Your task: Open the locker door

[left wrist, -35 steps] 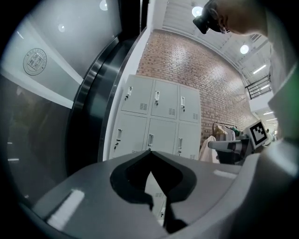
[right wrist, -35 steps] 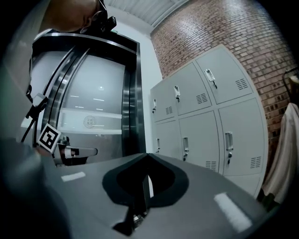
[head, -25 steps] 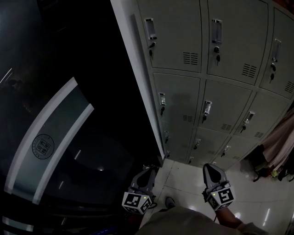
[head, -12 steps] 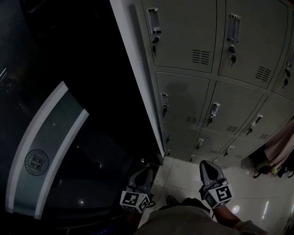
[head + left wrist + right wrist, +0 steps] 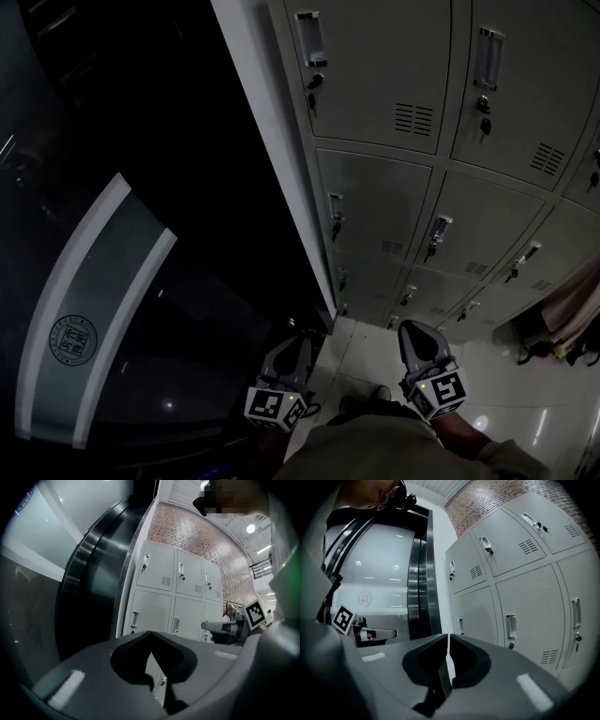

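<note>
**Closing in on the lockers, both tongs shut and empty**

The left tongs (image 5: 301,343) and right tongs (image 5: 413,330) are riding low, side by side, each with its jaws pressed together on nothing. Over the last second they have been drifting forward and the locker bank (image 5: 487,202) has been growing in the head view, so the approach is under way with no door touched yet. Just ahead of the tips the tiled floor (image 5: 361,361) is giving free room to advance. Beyond it every locker door is standing closed, well apart from both tongs. The left-column door (image 5: 375,211) with its handle (image 5: 333,208) is perhaps the target, though the dim view is not settling which. Left of the left tongs the bank's side edge (image 5: 272,169) is meeting a dark glass wall (image 5: 94,281). Far right of the right tongs, hanging clothes (image 5: 577,300) are crowding the space.
</note>
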Available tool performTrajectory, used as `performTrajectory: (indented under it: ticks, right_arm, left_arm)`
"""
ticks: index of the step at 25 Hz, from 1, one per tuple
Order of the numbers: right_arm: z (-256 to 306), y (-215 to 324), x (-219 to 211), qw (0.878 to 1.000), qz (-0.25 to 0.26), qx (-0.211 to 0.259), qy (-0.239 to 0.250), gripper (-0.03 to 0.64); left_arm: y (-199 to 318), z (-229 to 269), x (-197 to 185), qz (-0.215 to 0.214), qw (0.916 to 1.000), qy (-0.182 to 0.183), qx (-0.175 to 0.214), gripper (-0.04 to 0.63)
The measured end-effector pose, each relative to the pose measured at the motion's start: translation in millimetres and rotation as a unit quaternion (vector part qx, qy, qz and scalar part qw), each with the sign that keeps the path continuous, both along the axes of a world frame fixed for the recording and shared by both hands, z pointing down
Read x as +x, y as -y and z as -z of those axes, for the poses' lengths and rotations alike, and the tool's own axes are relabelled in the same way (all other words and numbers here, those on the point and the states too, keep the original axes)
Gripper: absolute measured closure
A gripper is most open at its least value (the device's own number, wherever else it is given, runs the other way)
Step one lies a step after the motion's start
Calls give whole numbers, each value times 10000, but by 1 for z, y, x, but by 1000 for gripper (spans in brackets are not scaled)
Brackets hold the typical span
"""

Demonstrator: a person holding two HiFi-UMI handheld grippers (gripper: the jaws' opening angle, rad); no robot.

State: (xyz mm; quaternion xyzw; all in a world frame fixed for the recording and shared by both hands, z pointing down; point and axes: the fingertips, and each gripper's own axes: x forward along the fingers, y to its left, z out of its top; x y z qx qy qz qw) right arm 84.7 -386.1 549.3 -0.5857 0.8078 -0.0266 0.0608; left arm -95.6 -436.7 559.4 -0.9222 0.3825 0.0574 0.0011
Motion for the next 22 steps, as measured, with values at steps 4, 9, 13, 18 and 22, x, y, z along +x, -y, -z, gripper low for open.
performTrajectory:
  ticks: [4,9,13,18,22]
  right_arm:
    - [0,22,-6,9988,166,439,-111,598]
    - [-21,74,-22,9973,381,550,-307,595]
    - [-31,131,-35,9972,439,476,-378,570]
    - [-50,194,-48,9980,437,197,-416,559]
    - [-59,237,-57,9981,455,-72,-403,526]
  left_arm:
    - [2,-1,6,-11,10000,-60,-6,595]
    - [2,-12,2,-4,10000,-38,-70,595]
    - [4,-17,-13,136,9998,-86,-123,595]
    - [6,-24,-29,300,9994,-50,-145,595]
    - [8,-18,-39,398,9991,-100,-131,595]
